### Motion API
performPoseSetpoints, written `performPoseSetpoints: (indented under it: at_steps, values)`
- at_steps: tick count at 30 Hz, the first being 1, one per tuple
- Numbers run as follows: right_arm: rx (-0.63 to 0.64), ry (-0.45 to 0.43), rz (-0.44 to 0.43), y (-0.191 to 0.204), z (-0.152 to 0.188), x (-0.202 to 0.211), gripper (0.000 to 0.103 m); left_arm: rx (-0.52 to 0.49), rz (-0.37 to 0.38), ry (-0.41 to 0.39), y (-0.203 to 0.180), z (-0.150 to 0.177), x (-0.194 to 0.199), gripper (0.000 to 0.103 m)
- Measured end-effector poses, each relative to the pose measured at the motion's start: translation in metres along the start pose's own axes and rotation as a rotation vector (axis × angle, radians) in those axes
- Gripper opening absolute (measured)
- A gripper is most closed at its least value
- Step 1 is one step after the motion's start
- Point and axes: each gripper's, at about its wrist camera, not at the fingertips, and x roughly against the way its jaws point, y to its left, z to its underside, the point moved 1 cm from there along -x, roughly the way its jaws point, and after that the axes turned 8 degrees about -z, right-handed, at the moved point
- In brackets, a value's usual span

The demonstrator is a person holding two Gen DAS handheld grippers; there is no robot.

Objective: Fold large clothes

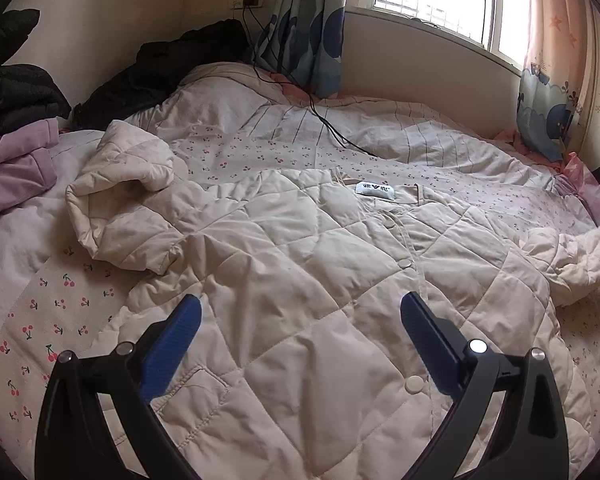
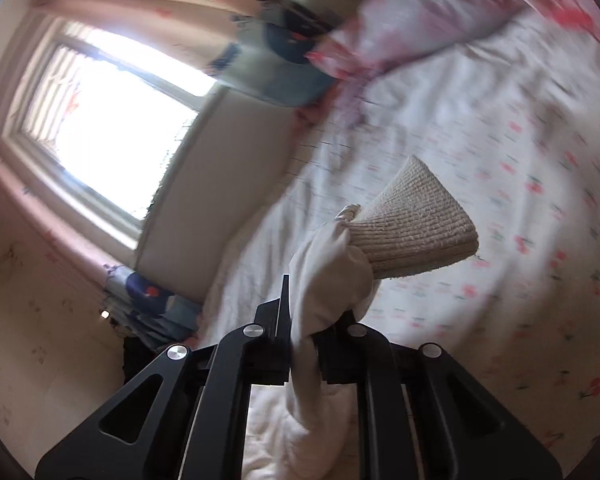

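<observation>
- Jacket (image 1: 300, 280), cream and quilted, lay spread front-up across the bed (image 1: 40, 320); we saw its snap buttons (image 1: 403, 263) running down the middle and a white neck label (image 1: 374, 191) at the collar.
- We found one sleeve (image 1: 120, 208) bunched on the left side of the left wrist view, folded over itself beside the cherry-print cover.
- We held our left gripper (image 1: 300, 312) just above the lower front of the jacket; its blue fingers (image 1: 172, 344) stood wide apart with nothing between them.
- We had our right gripper (image 2: 300, 344) clamped on the other sleeve (image 2: 324, 280); the cloth was pinched between the closed black fingers, and the ribbed knit cuff (image 2: 416, 224) stuck out past them, lifted clear of the bed.
- We noted that the right wrist view was tilted and blurred, with the window (image 2: 112, 120) at its left.
- We also saw dark clothes (image 1: 16, 96) and a purple garment (image 1: 16, 164) piled at the left edge of the bed, and a black cable (image 1: 320, 120) trailing across the cover.
</observation>
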Motion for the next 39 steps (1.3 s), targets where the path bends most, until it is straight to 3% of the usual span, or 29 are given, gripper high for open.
performPoseSetpoints:
  at_steps: [9, 19, 23, 28, 32, 39]
  values:
    - [0.122, 0.051, -0.203, 0.130, 0.012, -0.030, 0.011, 0.020, 0.011, -0.020, 0.003, -0.005, 0.009, 0.096]
    - [0.272, 0.169, -0.346, 0.272, 0.079, -0.077, 0.011, 0.113, 0.025, -0.013, 0.031, -0.018, 0.015, 0.096]
    - [0.290, 0.227, -0.386, 0.310, 0.117, -0.101, 0.011, 0.156, 0.004, 0.005, 0.051, -0.022, 0.014, 0.096]
    - [0.328, 0.319, -0.429, 0.353, 0.186, -0.136, 0.010, 0.249, -0.008, 0.009, 0.081, -0.030, 0.014, 0.096]
    - [0.368, 0.395, -0.459, 0.382, 0.246, -0.161, 0.010, 0.268, -0.029, 0.007, 0.095, -0.034, 0.017, 0.096]
    - [0.445, 0.525, -0.455, 0.394, 0.345, -0.189, 0.010, 0.255, -0.042, 0.036, 0.099, -0.035, 0.011, 0.096]
